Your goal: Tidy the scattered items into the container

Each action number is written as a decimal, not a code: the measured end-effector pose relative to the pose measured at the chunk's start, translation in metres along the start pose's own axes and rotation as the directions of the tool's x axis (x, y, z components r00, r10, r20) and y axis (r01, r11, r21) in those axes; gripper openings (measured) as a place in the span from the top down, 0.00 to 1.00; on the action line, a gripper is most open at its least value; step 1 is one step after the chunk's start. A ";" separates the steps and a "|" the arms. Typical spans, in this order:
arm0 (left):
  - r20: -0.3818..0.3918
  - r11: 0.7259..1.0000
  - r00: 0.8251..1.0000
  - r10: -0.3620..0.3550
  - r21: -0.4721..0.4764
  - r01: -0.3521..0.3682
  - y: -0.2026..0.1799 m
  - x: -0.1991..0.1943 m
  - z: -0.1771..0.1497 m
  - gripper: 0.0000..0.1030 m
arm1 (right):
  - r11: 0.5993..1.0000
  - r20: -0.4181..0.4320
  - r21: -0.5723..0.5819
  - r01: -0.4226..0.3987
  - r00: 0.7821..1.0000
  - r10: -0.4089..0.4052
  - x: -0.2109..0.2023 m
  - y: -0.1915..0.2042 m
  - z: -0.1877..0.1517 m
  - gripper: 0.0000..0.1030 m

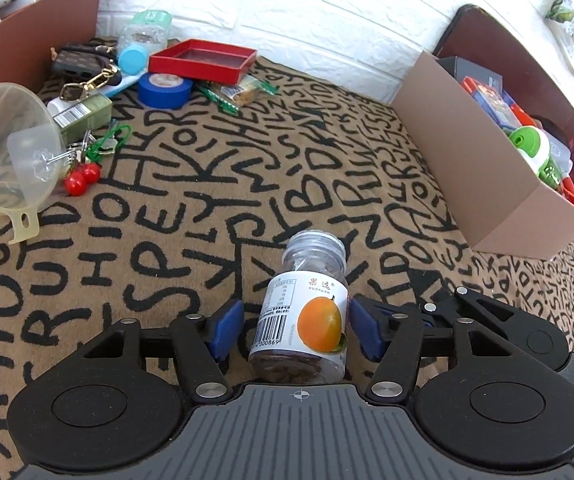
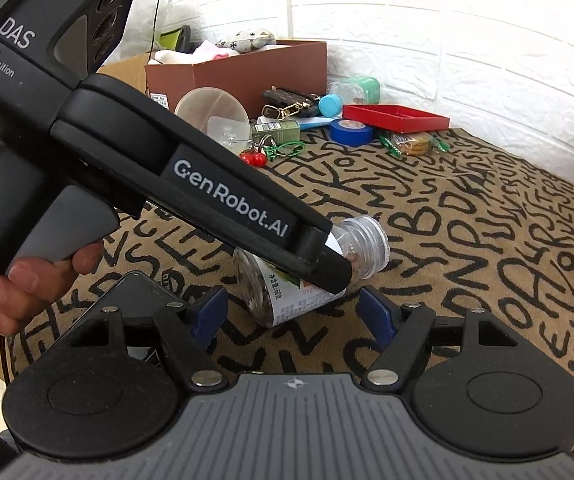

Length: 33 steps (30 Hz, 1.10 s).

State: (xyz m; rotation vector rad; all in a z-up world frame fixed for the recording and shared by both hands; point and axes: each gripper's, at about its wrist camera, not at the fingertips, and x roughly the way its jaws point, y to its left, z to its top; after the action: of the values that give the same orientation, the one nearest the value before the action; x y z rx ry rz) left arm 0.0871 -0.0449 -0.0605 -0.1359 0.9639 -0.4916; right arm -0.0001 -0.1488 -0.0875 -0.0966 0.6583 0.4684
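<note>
A clear jar (image 1: 305,312) with an orange-fruit label lies on the lettered mat, lid pointing away. My left gripper (image 1: 297,330) is open, its blue pads (image 1: 227,330) either side of the jar with small gaps. In the right wrist view the same jar (image 2: 351,256) lies under the left gripper's black body (image 2: 191,184). My right gripper (image 2: 293,320) is open and empty, just behind the jar. The cardboard box (image 1: 483,176) with several items inside stands at the right.
A pile at the back left holds a plastic funnel (image 1: 7,152), red cherries (image 1: 81,178), a blue tape roll (image 1: 165,90), a red tray (image 1: 203,60), a snack packet (image 1: 239,94) and a green box (image 1: 85,114). A brown box (image 2: 247,68) stands behind it. A phone (image 2: 135,300) lies at my right gripper's left.
</note>
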 end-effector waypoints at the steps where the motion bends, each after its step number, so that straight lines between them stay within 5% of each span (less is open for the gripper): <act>1: 0.000 1.000 1.000 0.000 0.002 0.000 0.000 0.000 0.000 0.30 | 1.000 0.001 0.000 0.000 1.000 0.000 0.001 0.000 0.001 0.26; 19: 0.001 0.999 0.999 -0.037 -0.021 0.037 0.011 0.001 0.001 0.39 | 1.000 -0.028 -0.015 -0.008 1.000 0.008 0.011 0.004 0.005 0.33; 27: 0.112 1.000 0.994 -0.008 -0.028 0.011 0.026 -0.039 0.021 0.40 | 0.997 0.016 -0.069 -0.033 0.999 0.034 0.008 0.016 0.034 0.33; 33: 0.235 0.998 0.971 0.055 -0.035 -0.048 0.048 -0.086 0.060 0.40 | 0.989 0.094 -0.135 -0.063 0.993 0.076 0.013 0.032 0.087 0.33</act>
State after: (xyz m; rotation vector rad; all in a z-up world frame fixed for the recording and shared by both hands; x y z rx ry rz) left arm 0.1120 0.0307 0.0236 -0.1910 0.7400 -0.4038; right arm 0.0440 -0.0949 -0.0250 -0.1744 0.5348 0.5806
